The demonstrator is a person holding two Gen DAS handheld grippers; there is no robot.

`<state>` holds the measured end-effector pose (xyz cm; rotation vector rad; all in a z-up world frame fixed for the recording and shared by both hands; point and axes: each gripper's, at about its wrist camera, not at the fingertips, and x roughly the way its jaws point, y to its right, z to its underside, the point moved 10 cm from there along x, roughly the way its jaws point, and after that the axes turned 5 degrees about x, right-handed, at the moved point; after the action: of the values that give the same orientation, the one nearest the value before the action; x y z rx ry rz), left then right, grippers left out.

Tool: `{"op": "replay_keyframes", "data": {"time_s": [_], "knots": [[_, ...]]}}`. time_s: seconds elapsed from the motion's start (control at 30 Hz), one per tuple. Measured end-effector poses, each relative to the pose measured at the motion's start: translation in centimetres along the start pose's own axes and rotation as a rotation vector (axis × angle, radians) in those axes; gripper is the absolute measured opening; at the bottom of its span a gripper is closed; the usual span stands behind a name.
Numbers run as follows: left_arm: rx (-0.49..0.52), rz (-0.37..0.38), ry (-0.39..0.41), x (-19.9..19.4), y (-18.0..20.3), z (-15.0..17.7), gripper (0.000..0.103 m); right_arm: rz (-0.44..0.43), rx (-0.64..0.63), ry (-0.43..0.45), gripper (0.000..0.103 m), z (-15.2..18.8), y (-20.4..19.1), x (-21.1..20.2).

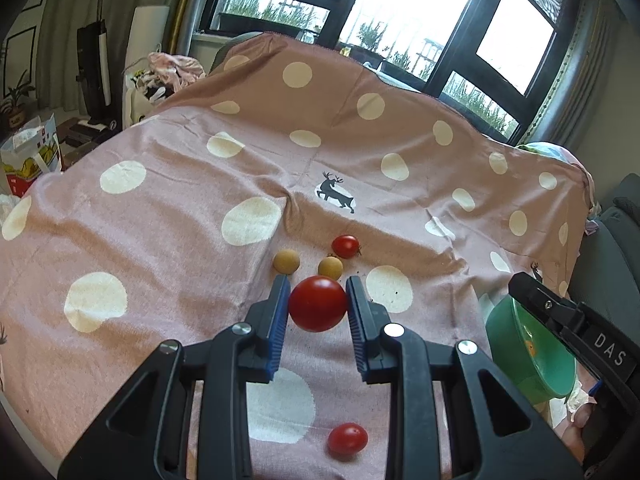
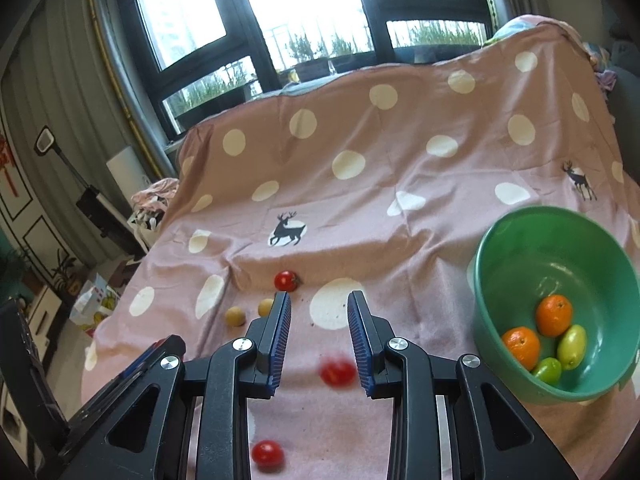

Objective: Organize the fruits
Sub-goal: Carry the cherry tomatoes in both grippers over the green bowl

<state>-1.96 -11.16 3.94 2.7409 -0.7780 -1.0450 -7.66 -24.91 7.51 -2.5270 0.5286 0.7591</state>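
Note:
My left gripper (image 1: 318, 292) is shut on a red tomato (image 1: 318, 304), held above the pink dotted cloth (image 1: 160, 200). Beyond it lie two yellow-brown fruits (image 1: 286, 261), (image 1: 330, 267) and a small red tomato (image 1: 345, 246). Another small tomato (image 1: 347, 441) lies below the fingers. My right gripper (image 2: 319, 308) is open and empty. A blurred red tomato (image 2: 337, 372) shows between its fingers, another (image 2: 267, 455) lies lower left. The green bowl (image 2: 520, 256) at the right holds two oranges (image 2: 554, 315), (image 2: 521, 347) and two green fruits (image 2: 572, 346).
The cloth (image 2: 400, 160) rises over a backrest in front of a window. The bowl's rim (image 1: 520, 344) shows at the left view's right edge beside the right gripper body. Bags and clutter sit on the floor at the left (image 1: 28, 152).

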Motion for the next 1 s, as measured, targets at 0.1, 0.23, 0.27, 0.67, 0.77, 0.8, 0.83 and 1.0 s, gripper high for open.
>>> {"op": "replay_keyframes", "data": {"time_s": [0.1, 0.23, 0.27, 0.67, 0.77, 0.8, 0.83, 1.0], "knots": [[0.028, -0.017, 0.012, 0.0, 0.7, -0.1, 0.028, -0.012, 0.005, 0.011, 0.032, -0.4, 0.0, -0.4], [0.044, -0.020, -0.018, 0.7, 1.1, 0.5, 0.028, -0.013, 0.011, 0.002, 0.032, -0.3, 0.5, -0.2], [0.037, -0.018, -0.021, 0.8, 1.0, 0.6, 0.028, -0.019, 0.023, -0.010, 0.032, -0.2, 0.8, 0.0], [-0.070, -0.059, -0.072, 1.6, -3.2, 0.6, 0.028, -0.106, 0.112, -0.225, 0.032, 2.2, 1.1, 5.1], [-0.087, -0.069, -0.078, 1.7, -3.9, 0.6, 0.028, -0.110, 0.089, -0.280, 0.035, 2.9, -0.4, 7.0], [-0.088, -0.070, -0.078, 1.7, -4.0, 0.6, 0.028, -0.122, 0.078, -0.303, 0.037, 3.1, -1.1, 7.8], [-0.090, -0.071, -0.078, 1.6, -4.1, 0.5, 0.028, -0.131, 0.061, -0.328, 0.038, 3.4, -1.9, 8.6], [-0.084, -0.064, -0.096, 1.8, -4.0, 0.7, 0.028, -0.039, 0.005, -0.392, 0.038, 4.2, -2.7, 12.8]]}}
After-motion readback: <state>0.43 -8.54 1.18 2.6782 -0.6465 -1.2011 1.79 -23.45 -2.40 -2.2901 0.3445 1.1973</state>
